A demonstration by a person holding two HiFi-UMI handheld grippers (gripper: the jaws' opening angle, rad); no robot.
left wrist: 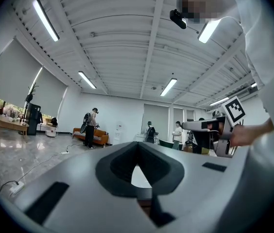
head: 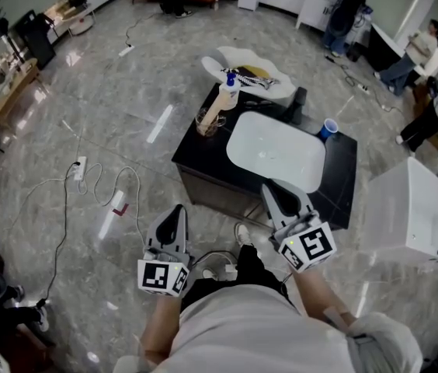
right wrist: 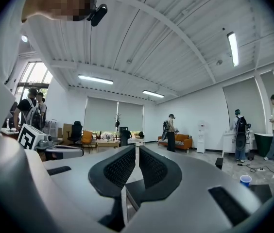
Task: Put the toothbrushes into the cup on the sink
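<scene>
Both grippers are being held level by the person at the near side of the counter (head: pixel 196 158), side by side and apart from each other.

The left gripper (head: pixel 178 208) is being held in front of the counter's near left corner, above the floor (head: pixel 110 92). In the left gripper view its jaws are being shown closed, tips meeting, and nothing is being held between them.

The right gripper (head: pixel 269 186) is being held over the counter's near edge, just short of the sink (head: pixel 273 154). Its jaws are being pressed together, with only a hairline slit showing in the right gripper view, and nothing is being gripped.

The toothbrushes (head: pixel 244 74) are being carried on a white dish (head: pixel 281 90) at the far end of the counter, beyond the sink and well apart from both grippers. At this range they are being made out only as thin dark and yellowish strips, so their number is not being stated.

The glass cup (head: pixel 206 123) is being seen on the counter's left side, beside the sink and between the dish and the left gripper. A bottle (head: pixel 227 95) with a blue pump is being seen just beside it. A blue cup (head: pixel 328 129) is being seen at the sink's far right corner.
</scene>
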